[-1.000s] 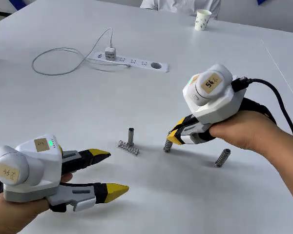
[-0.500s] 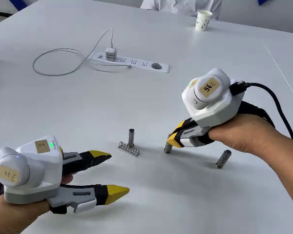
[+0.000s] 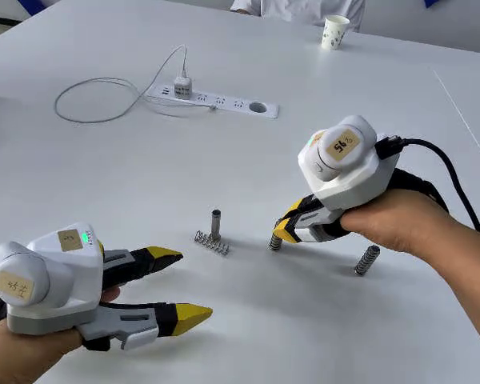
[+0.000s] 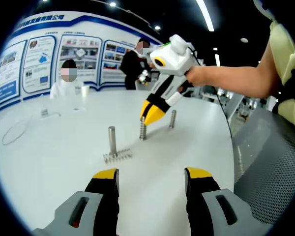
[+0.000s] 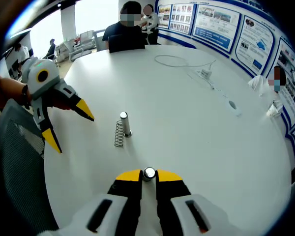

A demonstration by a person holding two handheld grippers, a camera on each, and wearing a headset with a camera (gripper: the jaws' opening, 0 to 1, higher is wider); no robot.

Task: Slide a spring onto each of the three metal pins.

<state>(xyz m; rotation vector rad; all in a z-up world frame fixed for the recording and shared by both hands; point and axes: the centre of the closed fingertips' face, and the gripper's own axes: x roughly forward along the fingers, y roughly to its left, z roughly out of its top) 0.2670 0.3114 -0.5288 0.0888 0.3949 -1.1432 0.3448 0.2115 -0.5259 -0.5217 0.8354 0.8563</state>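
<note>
Since a second ago the right claw (image 3: 282, 233) had sunk a touch and tipped slightly, its yellow tips staying on the middle pin (image 3: 276, 242); nothing else on the table (image 3: 104, 184) had shifted. That pin stood upright near the centre of the work, with a coil (image 4: 142, 129) around it. Through the right claw's own camera I saw the pin's round metal top wedged between the two yellow tips, the jaws drawn together on it with hardly a gap. To its left, a little apart, the bare pin (image 3: 215, 223) stood upright. The loose spring (image 3: 211, 242) lay flat on its side just beside that pin's foot, on the near side in the head view; I could not tell whether they touched. To the right of the middle pin, below the right hand (image 3: 388, 220) that held the claw, the third spring (image 3: 366, 260) stood on end, tilted; I could not tell whether a pin was inside it. My left claw (image 3: 189, 284) was held low at the near left, well apart from the parts, its jaws spread wide and holding nothing, pointed toward the bare pin. Farther back on the table lay a white power strip (image 3: 212, 101) with a plug in it and a looped cable (image 3: 88, 94), and a paper cup (image 3: 333, 32) stood near the far edge.
</note>
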